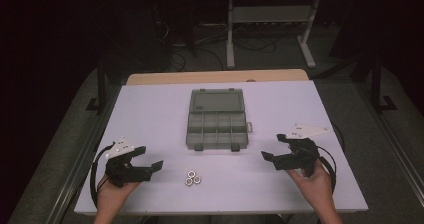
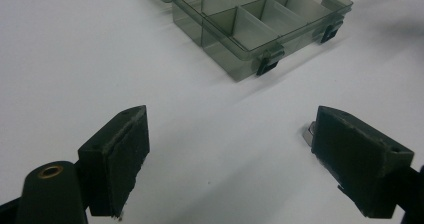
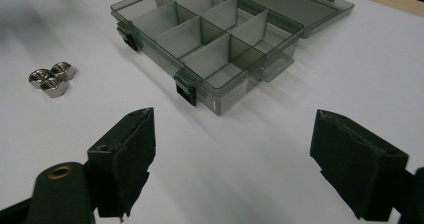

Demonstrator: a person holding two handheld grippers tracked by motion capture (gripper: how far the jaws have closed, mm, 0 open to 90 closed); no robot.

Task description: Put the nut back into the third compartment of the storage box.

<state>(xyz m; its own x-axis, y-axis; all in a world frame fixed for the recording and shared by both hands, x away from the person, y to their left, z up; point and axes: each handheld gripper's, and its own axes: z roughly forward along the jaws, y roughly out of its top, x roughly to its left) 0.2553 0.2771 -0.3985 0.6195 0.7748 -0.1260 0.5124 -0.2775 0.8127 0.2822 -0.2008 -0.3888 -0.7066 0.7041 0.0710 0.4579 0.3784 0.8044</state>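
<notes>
The box (image 1: 218, 119) lies open mid-worktop (image 1: 150, 114) with empty compartments ready, three nuts (image 1: 192, 178) clustered just in front of it, between the left claw (image 1: 152, 166) and right claw (image 1: 270, 156), both jaws apart, holding nothing.

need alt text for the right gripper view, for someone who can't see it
Two black open jaws of the right tool rise from the bottom edge over a white table. Beyond them sits an open, smoky-clear compartment box with empty sections, and three metal nuts cluster at far left.
</notes>
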